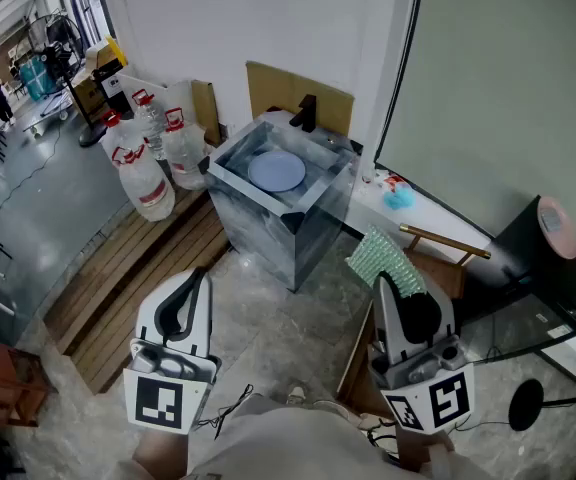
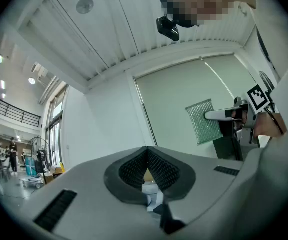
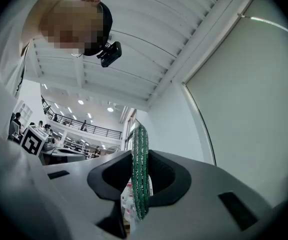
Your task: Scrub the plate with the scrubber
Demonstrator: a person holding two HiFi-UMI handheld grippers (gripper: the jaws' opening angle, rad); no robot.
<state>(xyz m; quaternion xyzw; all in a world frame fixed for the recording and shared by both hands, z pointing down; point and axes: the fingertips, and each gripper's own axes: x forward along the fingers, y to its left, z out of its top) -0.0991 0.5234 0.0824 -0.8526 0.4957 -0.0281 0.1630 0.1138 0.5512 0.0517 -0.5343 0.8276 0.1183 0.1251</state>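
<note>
A pale blue plate [image 1: 276,171] lies inside the clear-walled sink [image 1: 230,167] ahead of me. My right gripper [image 1: 387,284] is shut on a green mesh scrubber [image 1: 385,259], which sticks up past its jaws; in the right gripper view the scrubber [image 3: 140,170] stands edge-on between the pads. My left gripper [image 1: 197,277] is shut with nothing in it, its ribbed pads [image 2: 160,167] meeting. Both grippers are held low, well short of the sink. From the left gripper view the scrubber [image 2: 204,121] shows at right.
Several large water bottles [image 1: 148,180] stand left of the sink on wooden planks [image 1: 118,278]. A black faucet [image 1: 306,113] sits at the sink's back. A white counter [image 1: 408,213] with a small blue item [image 1: 399,197] runs to the right, near a black speaker [image 1: 533,258].
</note>
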